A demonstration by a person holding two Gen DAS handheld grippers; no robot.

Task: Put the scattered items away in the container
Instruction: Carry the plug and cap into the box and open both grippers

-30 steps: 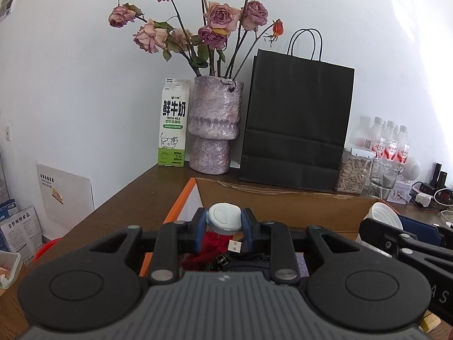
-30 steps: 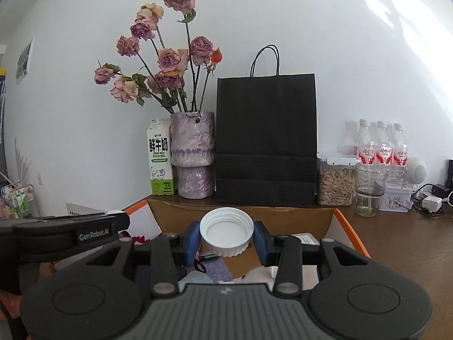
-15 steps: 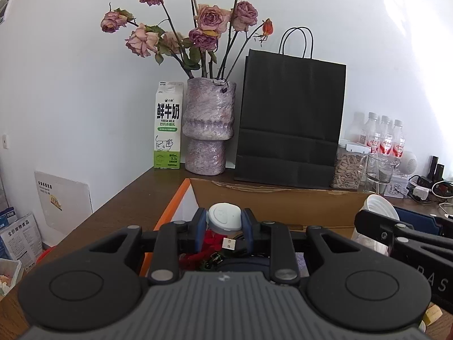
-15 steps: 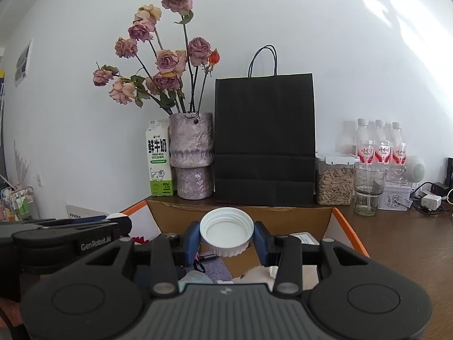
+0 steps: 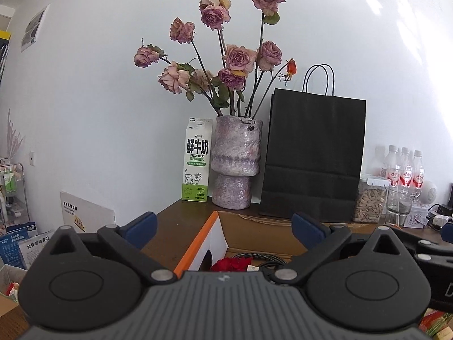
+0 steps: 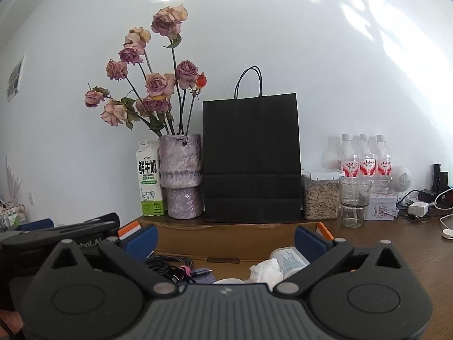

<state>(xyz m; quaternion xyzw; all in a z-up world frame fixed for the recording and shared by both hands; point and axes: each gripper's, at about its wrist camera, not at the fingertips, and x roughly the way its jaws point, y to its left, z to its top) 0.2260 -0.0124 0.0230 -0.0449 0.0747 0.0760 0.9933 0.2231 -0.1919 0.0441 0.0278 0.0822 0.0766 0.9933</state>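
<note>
The cardboard box point(image 5: 254, 233) with orange flaps lies just under both grippers. My left gripper point(image 5: 223, 228) hangs over its left side, jaws opening wide, nothing between the blue pads. Below it a red item point(image 5: 230, 263) and a cable point(image 5: 256, 255) lie in the box. My right gripper point(image 6: 225, 239) is over the same box point(image 6: 226, 239), jaws also opening and empty. Under it lie a black cable point(image 6: 167, 263), a crumpled tissue point(image 6: 266, 269), a white labelled bottle point(image 6: 291, 255) and a white rim point(image 6: 228, 281), partly hidden by the gripper body.
Behind the box stand a milk carton point(image 5: 196, 160), a vase of dried roses point(image 5: 236, 164) and a black paper bag point(image 5: 314, 155). A seed jar point(image 6: 321, 195), a glass point(image 6: 354, 201), water bottles point(image 6: 365, 158) and chargers with cables point(image 6: 419, 206) crowd the back right of the wooden table.
Both grippers have opened wide. The small white cap is gone from the left jaws and the white lid from the right jaws. Both views have tilted slightly upward.
</note>
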